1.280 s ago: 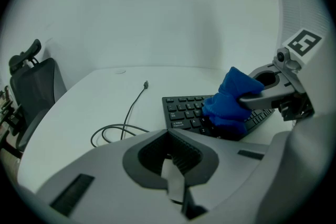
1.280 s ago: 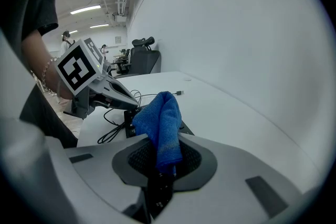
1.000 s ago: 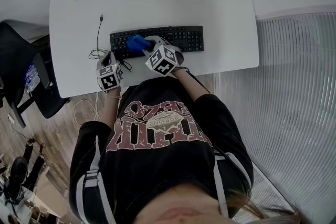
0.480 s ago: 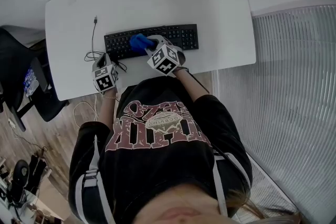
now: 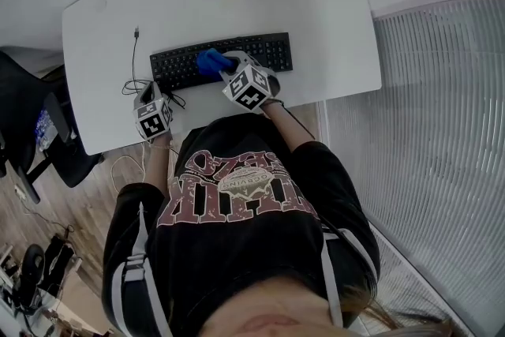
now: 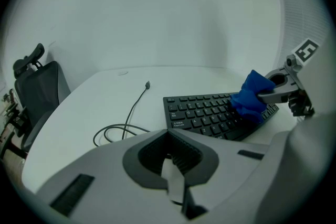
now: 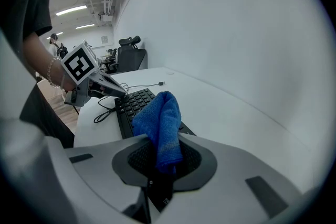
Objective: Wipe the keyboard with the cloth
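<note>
Two grippers: right gripper (image 5: pixel 223 65) pinches cloth (image 5: pixel 207 61) on keyboard (image 5: pixel 268 51) left-centre, left gripper (image 6: pixel 170 162) pressed together, empty, at keyboard's 8 o'clock; wiping likely midway, right-hand keys apparently remaining.

The cloth (image 5: pixel 209 61) hides some keys of the keyboard (image 5: pixel 272 51); the chair (image 5: pixel 24 87) runs off-frame.

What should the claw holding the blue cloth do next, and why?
Probably slide the right claw sideways along the keyboard, toward its right end. That claw is shut on the blue cloth, the cloth sits over the left-middle keys, and a long run of keys lies bare to its right.
</note>
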Tool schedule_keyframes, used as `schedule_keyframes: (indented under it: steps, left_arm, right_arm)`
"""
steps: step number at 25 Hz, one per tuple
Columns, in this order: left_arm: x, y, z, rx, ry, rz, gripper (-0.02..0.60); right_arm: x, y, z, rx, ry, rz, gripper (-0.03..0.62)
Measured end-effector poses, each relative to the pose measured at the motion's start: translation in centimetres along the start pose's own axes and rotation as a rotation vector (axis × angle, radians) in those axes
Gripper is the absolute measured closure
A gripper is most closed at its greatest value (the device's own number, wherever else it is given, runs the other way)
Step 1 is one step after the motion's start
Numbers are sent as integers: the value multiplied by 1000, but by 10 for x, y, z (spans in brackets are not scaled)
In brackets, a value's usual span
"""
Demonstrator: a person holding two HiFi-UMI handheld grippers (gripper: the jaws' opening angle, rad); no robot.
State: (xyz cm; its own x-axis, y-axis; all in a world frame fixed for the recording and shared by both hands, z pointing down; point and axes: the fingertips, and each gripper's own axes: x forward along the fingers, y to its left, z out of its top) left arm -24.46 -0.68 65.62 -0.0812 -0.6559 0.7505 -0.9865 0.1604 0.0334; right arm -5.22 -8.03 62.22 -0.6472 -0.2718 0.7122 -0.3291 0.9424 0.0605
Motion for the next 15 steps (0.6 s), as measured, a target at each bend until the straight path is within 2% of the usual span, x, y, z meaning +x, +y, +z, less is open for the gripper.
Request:
schedule_keyframes:
  steps: [15]
  left_arm:
    - [-7, -8, 7, 2, 1, 18, 549]
  right_arm:
    - [-35, -30, -24, 69, 13, -69, 530]
